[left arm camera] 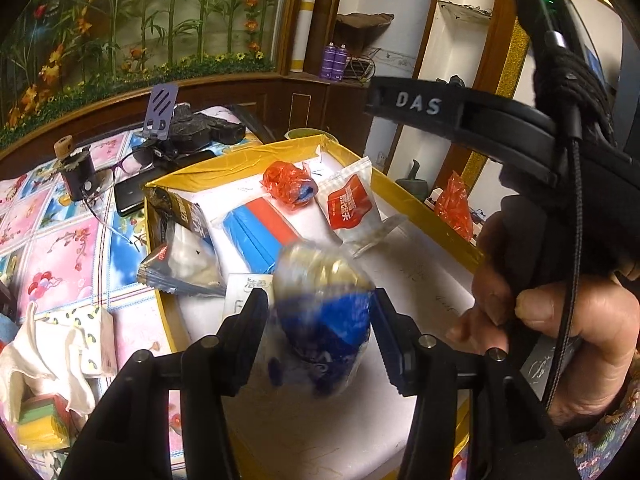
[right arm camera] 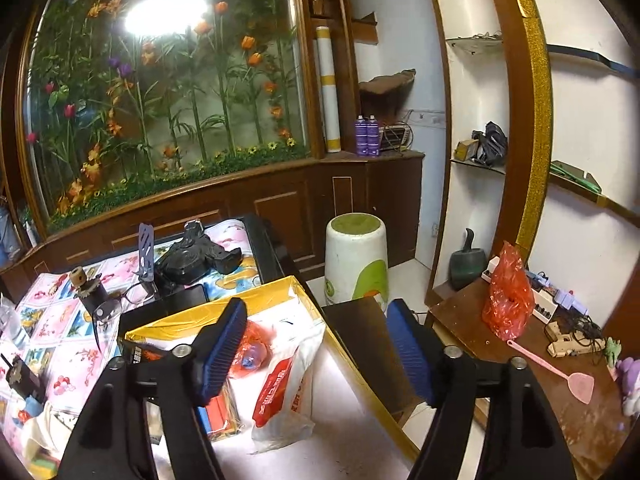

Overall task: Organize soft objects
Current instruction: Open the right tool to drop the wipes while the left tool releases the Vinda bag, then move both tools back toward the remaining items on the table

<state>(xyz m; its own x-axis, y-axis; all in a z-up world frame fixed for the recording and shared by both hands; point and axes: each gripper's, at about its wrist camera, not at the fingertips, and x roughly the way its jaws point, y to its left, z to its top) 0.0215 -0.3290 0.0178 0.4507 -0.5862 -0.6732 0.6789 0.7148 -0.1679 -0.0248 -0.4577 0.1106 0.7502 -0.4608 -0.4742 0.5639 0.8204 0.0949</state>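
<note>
My left gripper (left arm camera: 322, 320) is shut on a clear plastic packet with a blue and gold thing inside (left arm camera: 324, 312), held over the white floor of a gold-edged box (left arm camera: 448, 236). In the box lie a red-and-white packet (left arm camera: 348, 204), a red bag with a blue item (left arm camera: 290, 184), a blue and red pack (left arm camera: 260, 232) and a dark snack bag (left arm camera: 180, 232). My right gripper (right arm camera: 316, 348) is open and empty above the box's right side (right arm camera: 360, 376), over the red-and-white packet (right arm camera: 284, 388). The right gripper's body shows at the upper right of the left wrist view.
A floral cloth (left arm camera: 64, 256) covers the table left of the box, with glasses (left arm camera: 132, 160), a phone (left arm camera: 130, 196), a white cloth (left arm camera: 52, 344) and a sponge (left arm camera: 40, 424). A wooden side table (right arm camera: 520, 364) holds a red bag (right arm camera: 506, 300) and a pink swatter (right arm camera: 560, 376). A white stool (right arm camera: 356, 260) stands behind.
</note>
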